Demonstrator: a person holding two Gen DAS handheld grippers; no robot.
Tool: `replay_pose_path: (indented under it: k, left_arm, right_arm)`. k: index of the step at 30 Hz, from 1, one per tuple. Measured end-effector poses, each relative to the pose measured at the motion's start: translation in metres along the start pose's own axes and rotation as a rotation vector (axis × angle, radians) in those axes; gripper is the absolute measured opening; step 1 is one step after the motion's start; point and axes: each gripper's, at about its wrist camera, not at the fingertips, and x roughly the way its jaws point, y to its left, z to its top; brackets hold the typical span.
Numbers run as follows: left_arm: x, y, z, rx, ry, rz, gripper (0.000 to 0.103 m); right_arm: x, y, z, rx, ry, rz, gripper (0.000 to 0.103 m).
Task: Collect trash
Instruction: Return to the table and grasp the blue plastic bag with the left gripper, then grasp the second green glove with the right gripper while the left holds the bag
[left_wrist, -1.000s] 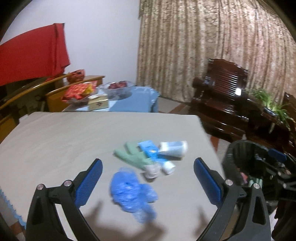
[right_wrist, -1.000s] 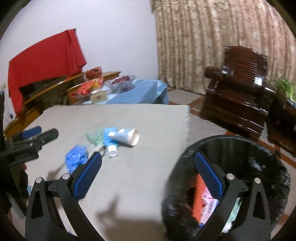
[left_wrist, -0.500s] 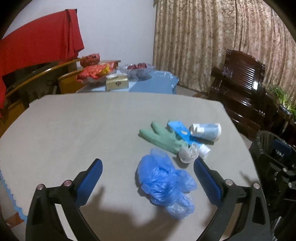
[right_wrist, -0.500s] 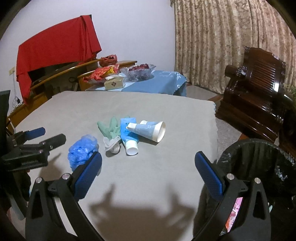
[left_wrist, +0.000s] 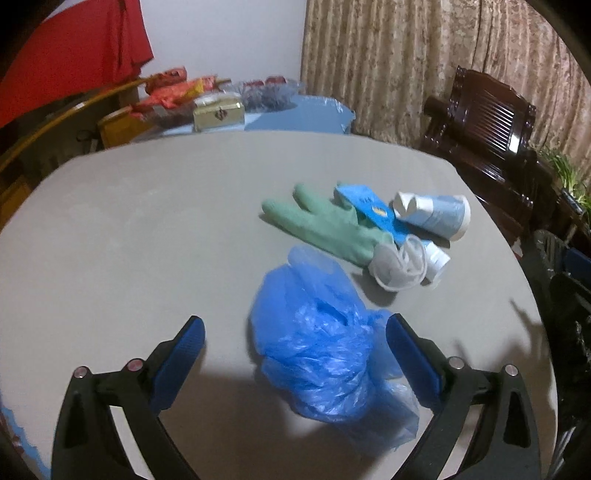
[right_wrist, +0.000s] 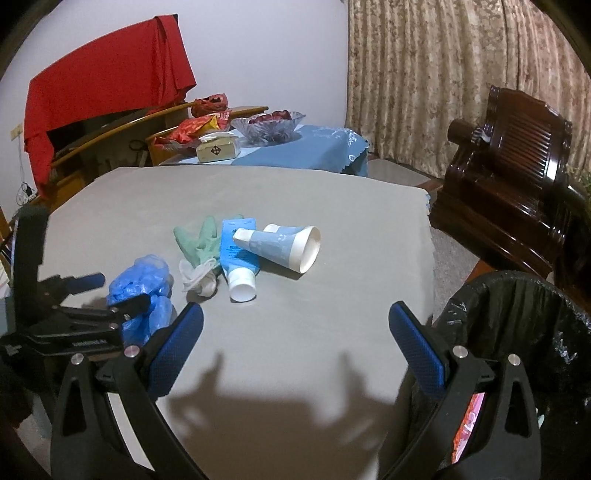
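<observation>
Blue plastic bag sits between spread jaws of left gripper; grasp pending. Right gripper open, empty. Next: close, carry to bin.

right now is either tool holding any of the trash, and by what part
Nothing is held. The left tool is open, its fingers either side of the crumpled blue plastic bag but not closed on it. The right tool is open and empty.
</observation>
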Motion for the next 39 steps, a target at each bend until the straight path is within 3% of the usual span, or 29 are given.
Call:
replay_pose_path:
  k: [2, 5, 7, 10, 15, 31, 34, 39]
  left_arm:
    - [0.005, 0.000, -0.002, -0.008, 0.016, -0.026, 0.091]
    - [0.012, -0.002, -0.004, -0.018, 0.043, -0.090, 0.071]
    - [0.014, -0.003, -0.006, -0.015, 0.049, -0.110, 0.052]
    - [0.012, 0.000, -0.007, -0.025, 0.042, -0.124, 0.046]
    - [0.003, 0.011, -0.003, -0.046, 0.012, -0.108, 0.042]
    - [-0.017, 0.077, 0.016, -0.067, -0.068, 0.043, 0.042]
    - [-0.019, 0.083, 0.016, -0.073, -0.078, 0.051, 0.042]
    - [-0.021, 0.090, 0.019, -0.080, -0.090, 0.059, 0.042]
  right_arm:
    - [0.002, 0.001, 0.000, -0.006, 0.003, -0.002, 0.098]
    - [0.005, 0.003, 0.001, -0.015, 0.006, -0.002, 0.098]
    - [0.007, 0.004, 0.003, -0.018, 0.007, 0.000, 0.098]
    - [0.008, 0.005, 0.005, -0.017, 0.004, 0.002, 0.098]
    - [0.013, 0.014, 0.011, -0.025, -0.002, 0.017, 0.098]
    - [0.060, 0.076, 0.035, -0.041, -0.007, 0.090, 0.096]
    - [0.071, 0.084, 0.034, -0.050, 0.007, 0.083, 0.094]
    - [0.092, 0.095, 0.030, -0.068, 0.047, 0.074, 0.080]
